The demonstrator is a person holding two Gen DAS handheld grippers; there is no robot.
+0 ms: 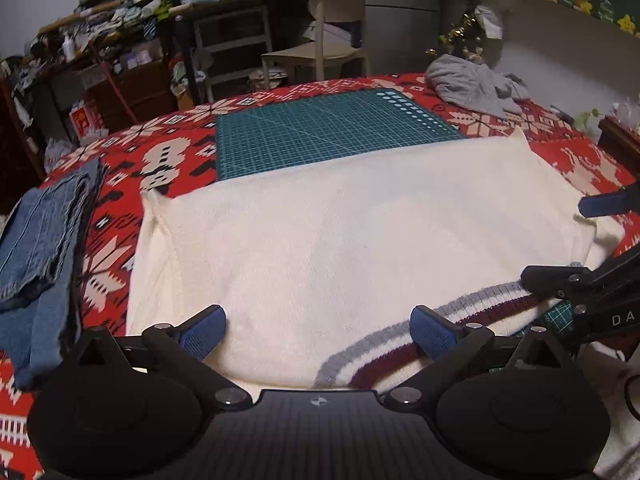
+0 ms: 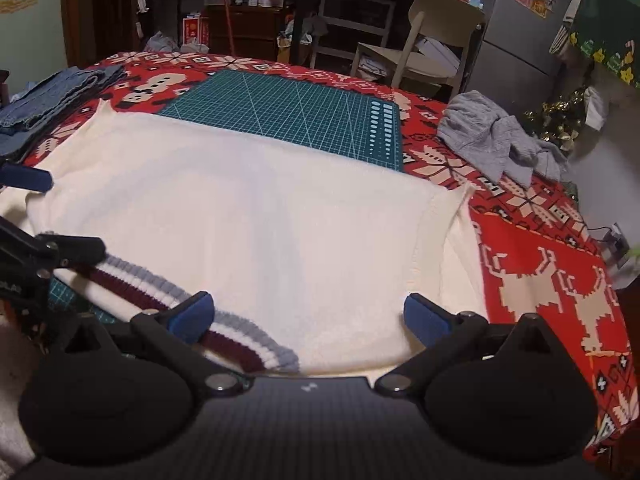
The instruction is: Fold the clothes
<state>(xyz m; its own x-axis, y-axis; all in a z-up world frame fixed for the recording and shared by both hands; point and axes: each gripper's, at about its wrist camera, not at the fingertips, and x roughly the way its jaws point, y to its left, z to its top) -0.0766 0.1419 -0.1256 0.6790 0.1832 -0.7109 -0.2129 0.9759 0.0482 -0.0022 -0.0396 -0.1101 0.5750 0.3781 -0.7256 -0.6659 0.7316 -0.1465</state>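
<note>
Cream sweater [image 1: 340,240] spread flat, grey-and-maroon striped neckline [image 2: 224,328] nearest

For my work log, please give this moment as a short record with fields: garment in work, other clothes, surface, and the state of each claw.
garment in work: white sweater, spread flat, striped hem at the near edge
other clothes: folded jeans at the left; crumpled grey garment far right
surface: red patterned cloth with a green cutting mat
left claw: open, over the sweater
right claw: open, over the sweater
</note>
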